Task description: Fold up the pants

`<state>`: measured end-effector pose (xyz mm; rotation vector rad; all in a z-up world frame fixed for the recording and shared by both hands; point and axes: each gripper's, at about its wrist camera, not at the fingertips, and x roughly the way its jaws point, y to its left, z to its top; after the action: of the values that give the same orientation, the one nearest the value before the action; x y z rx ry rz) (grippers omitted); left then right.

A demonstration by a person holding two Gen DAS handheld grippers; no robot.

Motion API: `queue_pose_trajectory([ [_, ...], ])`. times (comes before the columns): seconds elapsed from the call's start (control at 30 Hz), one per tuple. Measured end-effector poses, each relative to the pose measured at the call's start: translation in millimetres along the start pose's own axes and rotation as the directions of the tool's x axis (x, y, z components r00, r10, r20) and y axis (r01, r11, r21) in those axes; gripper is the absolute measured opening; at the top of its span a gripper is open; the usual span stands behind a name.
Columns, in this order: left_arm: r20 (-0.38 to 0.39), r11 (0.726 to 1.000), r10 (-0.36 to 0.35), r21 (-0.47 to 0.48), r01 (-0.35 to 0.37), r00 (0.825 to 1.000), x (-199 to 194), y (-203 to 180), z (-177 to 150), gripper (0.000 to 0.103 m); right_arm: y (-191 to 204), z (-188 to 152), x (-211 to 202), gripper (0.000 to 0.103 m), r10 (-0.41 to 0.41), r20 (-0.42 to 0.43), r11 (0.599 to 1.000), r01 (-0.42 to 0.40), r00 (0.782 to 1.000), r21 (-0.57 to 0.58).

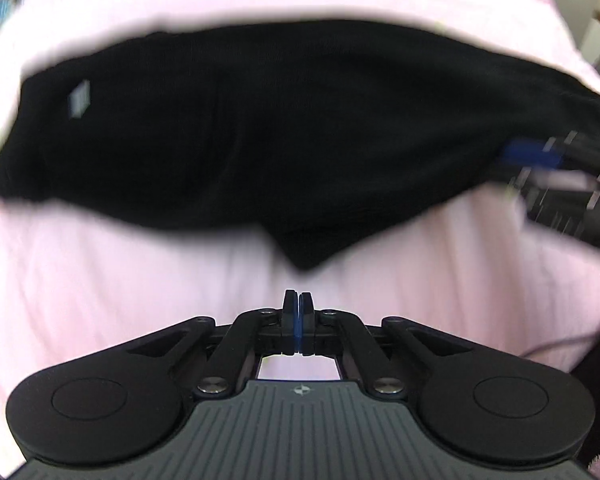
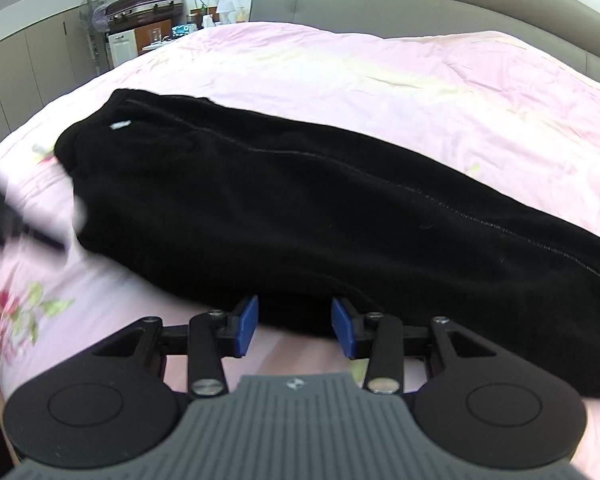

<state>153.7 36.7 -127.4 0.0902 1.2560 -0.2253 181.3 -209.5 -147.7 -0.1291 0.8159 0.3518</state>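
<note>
**Pants halved lengthwise, next fold still to set up**

You have the black pants [image 2: 300, 216] lying along the pink bedspread [image 2: 440, 92], apparently folded leg over leg, with the waistband at the far left in the right wrist view. Your left tongs [image 1: 299, 304] are pressed together on nothing, just short of the pointed crotch corner. Your right tongs [image 2: 294, 326] stand apart at the near hem edge, cloth between the blue pads [image 2: 247, 326] but not visibly pinched. Next, I judge, you need both tongs to nip an end and carry it over. The fabric looks thick, soft and fleecy, with one raised side seam, so expect bulk at the crease.
</note>
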Motion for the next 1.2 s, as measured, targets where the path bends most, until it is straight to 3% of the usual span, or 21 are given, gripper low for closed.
queue_pose_trajectory([
  [0.07, -0.008, 0.999, -0.016, -0.04, 0.016, 1.0, 13, 10, -9, 0.0, -6, 5, 12, 0.037, -0.008, -0.023, 1.0, 0.008, 1.0, 0.002],
  [0.13, 0.017, 0.995, -0.084, -0.06, 0.085, 0.996, 9, 19, -14, 0.0, -9, 8, 16, 0.037, 0.005, -0.052, 1.0, -0.005, 0.999, 0.005],
  [0.2, 0.064, 0.992, -0.095, -0.075, 0.099, 0.993, -1, 29, -15, 0.0, -8, 7, 12, 0.038, 0.021, -0.062, 1.0, -0.022, 0.998, -0.015],
  [0.37, 0.195, 0.996, -0.001, -0.083, 0.017, 0.981, -28, 63, 5, 0.01, -2, 7, -6, 0.038, 0.074, -0.095, 0.997, -0.075, 0.993, -0.01],
  [0.53, 0.25, 0.99, 0.135, -0.081, -0.118, 0.959, -31, 99, 42, 0.032, 11, 31, -14, 0.038, 0.095, -0.055, 0.993, -0.099, 0.994, -0.069],
  [0.57, 0.252, 0.986, 0.162, -0.088, -0.144, 0.954, -29, 108, 52, 0.036, 13, 37, -9, 0.038, 0.094, -0.061, 0.992, -0.099, 0.994, -0.079],
  [0.63, 0.258, 0.975, 0.219, -0.104, -0.198, 0.941, -28, 125, 60, 0.055, 14, 46, 8, 0.04, 0.074, -0.082, 0.992, -0.082, 0.994, -0.098],
  [0.77, 0.265, 0.96, 0.273, -0.13, -0.246, 0.925, -25, 169, 78, 0.068, 8, 68, 44, 0.05, 0.044, -0.122, 0.996, -0.053, 0.992, -0.074],
  [0.97, 0.261, 0.955, 0.288, -0.142, -0.259, 0.921, -15, 221, 105, 0.071, 18, 113, 98, 0.051, 0.063, -0.109, 0.989, -0.076, 0.992, -0.124],
  [1.13, 0.296, 0.973, 0.22, -0.136, -0.187, 0.929, -12, 242, 129, 0.073, 35, 153, 150, 0.051, 0.098, -0.105, 0.96, -0.122, 0.99, -0.251],
  [1.2, 0.293, 0.978, 0.197, -0.126, -0.167, 0.936, -8, 241, 134, 0.074, 41, 162, 174, 0.051, 0.064, -0.131, 0.947, -0.101, 0.989, -0.304],
])
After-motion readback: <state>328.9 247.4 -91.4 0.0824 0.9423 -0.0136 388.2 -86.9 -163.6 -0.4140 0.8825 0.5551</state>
